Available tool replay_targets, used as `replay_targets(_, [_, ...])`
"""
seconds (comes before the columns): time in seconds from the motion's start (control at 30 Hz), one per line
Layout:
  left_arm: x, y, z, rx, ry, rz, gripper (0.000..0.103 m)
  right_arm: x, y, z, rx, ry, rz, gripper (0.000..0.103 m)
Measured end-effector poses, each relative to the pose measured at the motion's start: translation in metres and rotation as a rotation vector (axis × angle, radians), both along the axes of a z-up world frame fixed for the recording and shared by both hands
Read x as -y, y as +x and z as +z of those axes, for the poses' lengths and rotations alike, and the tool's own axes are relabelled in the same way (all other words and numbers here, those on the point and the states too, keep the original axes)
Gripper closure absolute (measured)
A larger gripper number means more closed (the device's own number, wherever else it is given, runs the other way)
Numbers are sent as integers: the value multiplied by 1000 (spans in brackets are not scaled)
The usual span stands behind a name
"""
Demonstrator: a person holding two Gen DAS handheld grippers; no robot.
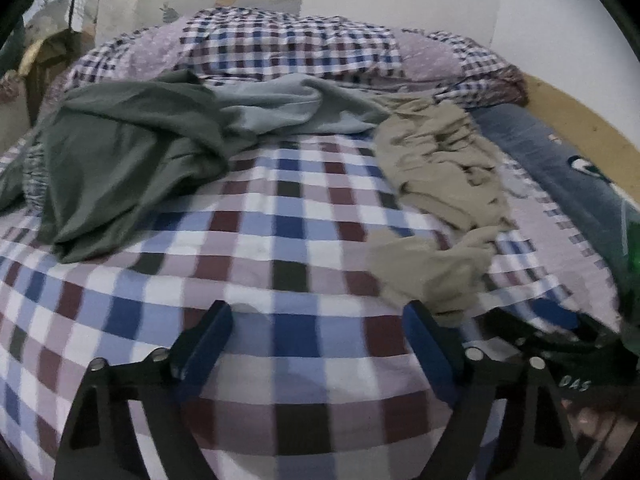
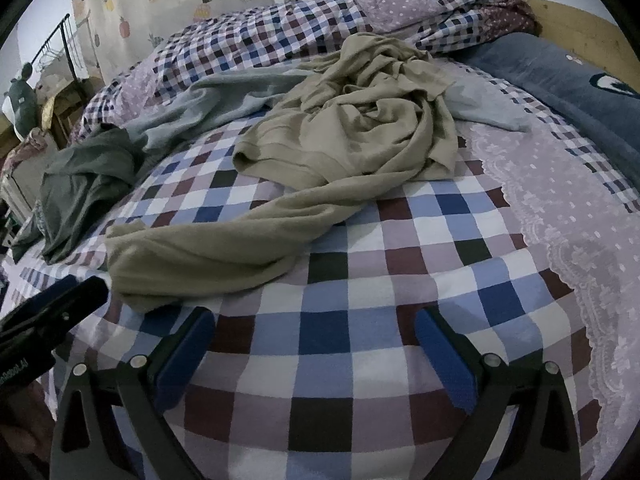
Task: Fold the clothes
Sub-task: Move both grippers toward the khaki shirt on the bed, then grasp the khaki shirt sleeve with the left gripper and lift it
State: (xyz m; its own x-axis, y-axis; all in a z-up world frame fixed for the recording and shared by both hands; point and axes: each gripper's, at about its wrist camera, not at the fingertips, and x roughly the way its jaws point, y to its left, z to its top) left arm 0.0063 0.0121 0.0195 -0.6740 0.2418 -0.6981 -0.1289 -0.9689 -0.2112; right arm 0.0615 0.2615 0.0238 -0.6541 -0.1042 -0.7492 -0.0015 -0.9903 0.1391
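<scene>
Three crumpled garments lie on a checked bed sheet (image 1: 280, 240). A tan garment (image 2: 352, 120) is bunched in the middle of the right wrist view, one long part stretching toward the near left; in the left wrist view the tan garment (image 1: 436, 184) lies to the right. A dark green garment (image 1: 120, 160) is heaped at the left, and a pale blue-grey garment (image 1: 288, 108) lies behind both. My left gripper (image 1: 318, 320) is open over bare sheet, its right finger close to the tan cloth's near end. My right gripper (image 2: 316, 324) is open, just short of the tan garment.
A rolled checked quilt (image 1: 288, 48) lies across the far side of the bed. A blue pillow (image 2: 560, 80) rests at the right against a wooden bed frame (image 2: 580, 32). A fruit-print curtain (image 2: 168, 0) and a metal rack (image 2: 60, 44) stand at the far left.
</scene>
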Motion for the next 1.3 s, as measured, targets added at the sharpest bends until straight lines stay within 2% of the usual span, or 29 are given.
replay_targets(0.2, [-7,-3,9,-15,268,-74,19,-6,4,2,-11,-52,6,2])
replay_targets(0.37, [-20,-14,2,53,344,-92,21,-10,7,4,-19,-85,20,2])
replay_targets(0.47, [-28,-21,-2,82,340,-90,38,-13,10,5,-24,-103,30,3])
replay_targets(0.53, [-33,-26,-5,108,334,-85,69,-16,12,6,-26,-115,33,4])
replay_targets(0.6, [-31,-27,-10,131,343,-72,82,-18,14,7,-28,-126,35,5])
replay_targets(0.7, [-19,-27,-11,134,402,-44,90,-22,15,8,-28,-141,32,8])
replay_targets(0.87, [9,-18,12,26,464,20,93,-31,15,9,-32,-186,4,13])
replay_targets(1.07, [57,-5,40,-92,536,113,94,-44,14,11,-42,-217,-47,15])
replay_targets(1.3, [111,-2,54,-155,608,236,95,-60,7,17,-58,-205,-100,16])
